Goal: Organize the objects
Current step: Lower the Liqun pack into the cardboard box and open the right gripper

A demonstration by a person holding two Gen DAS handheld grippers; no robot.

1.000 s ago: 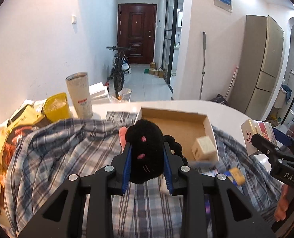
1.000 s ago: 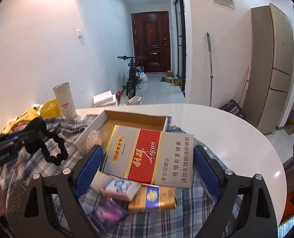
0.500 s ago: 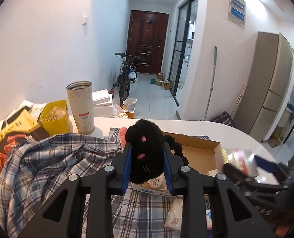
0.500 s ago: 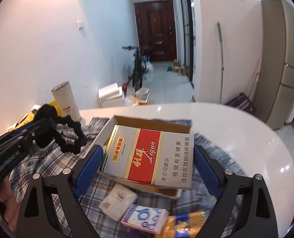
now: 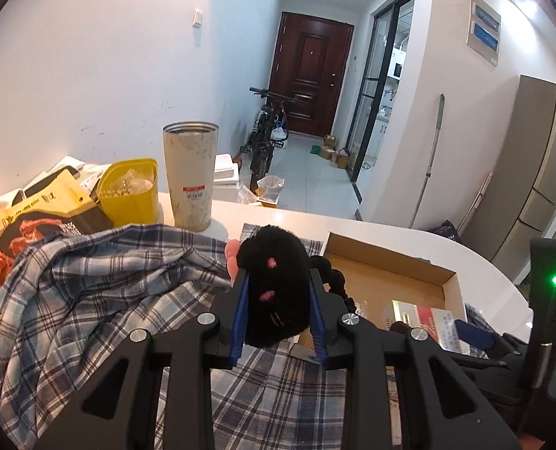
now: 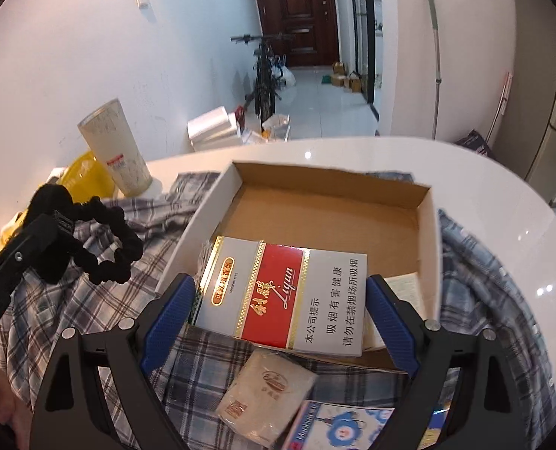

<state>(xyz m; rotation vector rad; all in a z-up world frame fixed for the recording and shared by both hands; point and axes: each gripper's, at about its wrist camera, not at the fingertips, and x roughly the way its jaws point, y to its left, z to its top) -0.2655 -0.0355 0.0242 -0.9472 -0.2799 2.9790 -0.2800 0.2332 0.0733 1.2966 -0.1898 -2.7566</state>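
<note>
A: Cigarette carton, silver with a red band — where does it sit?

B: Between the blue pads of the right gripper, whose jaws are spread wide and pressed against its two ends. It hangs over the near edge of the cardboard box, partly inside it.

A: What lies in the box?

B: Mostly bare brown floor. A clear wrapped item shows at the carton's left end and a pale packet at its right; I cannot tell more about them.

A: And the left gripper?

B: Its jaws are closed on a black plush scrunchie with small pink marks, held above the plaid shirt, just left of the box.

A: Other containers?

B: A yellow tub with something crumpled and clear in it, and a tall beige tumbler beside it, both on the white table. Whether the tumbler holds anything cannot be seen.

A: Outside the box?

B: On the shirt, near the right gripper, a tissue packet and a blue-and-white packet.
</note>
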